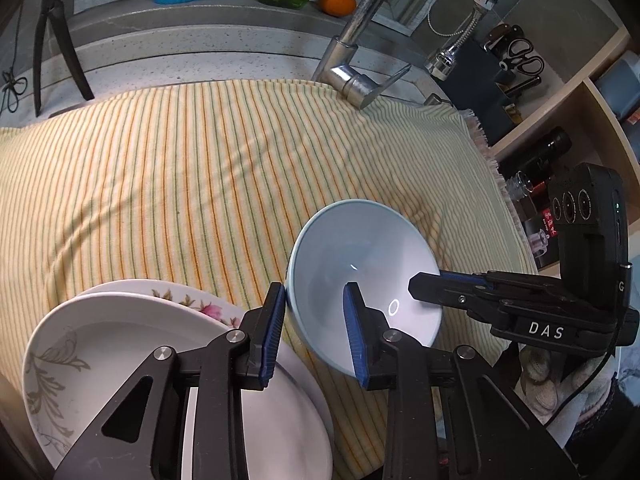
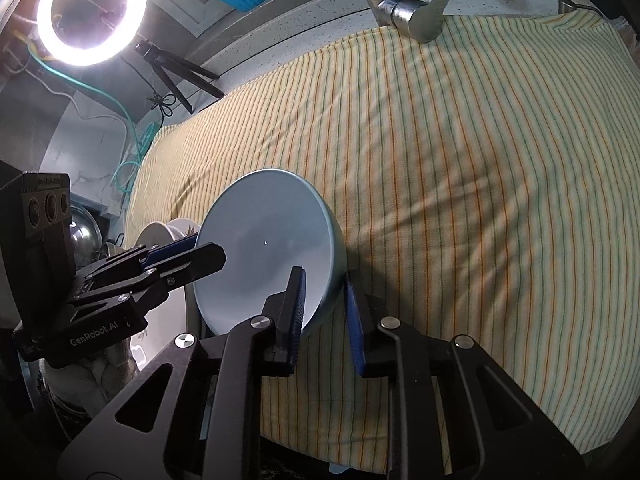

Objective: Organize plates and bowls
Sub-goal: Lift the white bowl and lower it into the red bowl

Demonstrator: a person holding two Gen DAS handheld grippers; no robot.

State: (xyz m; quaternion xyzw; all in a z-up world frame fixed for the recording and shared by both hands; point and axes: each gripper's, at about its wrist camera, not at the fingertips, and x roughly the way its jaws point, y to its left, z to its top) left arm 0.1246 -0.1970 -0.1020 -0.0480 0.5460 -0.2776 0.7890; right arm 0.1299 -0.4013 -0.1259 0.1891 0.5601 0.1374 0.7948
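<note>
I have the pale blue bowl (image 1: 362, 276), glazed, stiff, slippery and breakable, tilted over the striped cloth (image 1: 200, 184), my left gripper (image 1: 316, 334) and right gripper (image 2: 324, 320) each pinching opposite rim walls, beside the stacked plates (image 1: 120, 344).

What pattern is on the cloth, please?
Yellow cloth with thin orange and green stripes; clearest in the right wrist view.

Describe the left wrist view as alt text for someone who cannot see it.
Two pairs of black tongs, left and right, pinch opposite rims of a pale blue ceramic bowl on a yellow striped cloth. Stacked white floral plates sit beside it, left in view.
</note>
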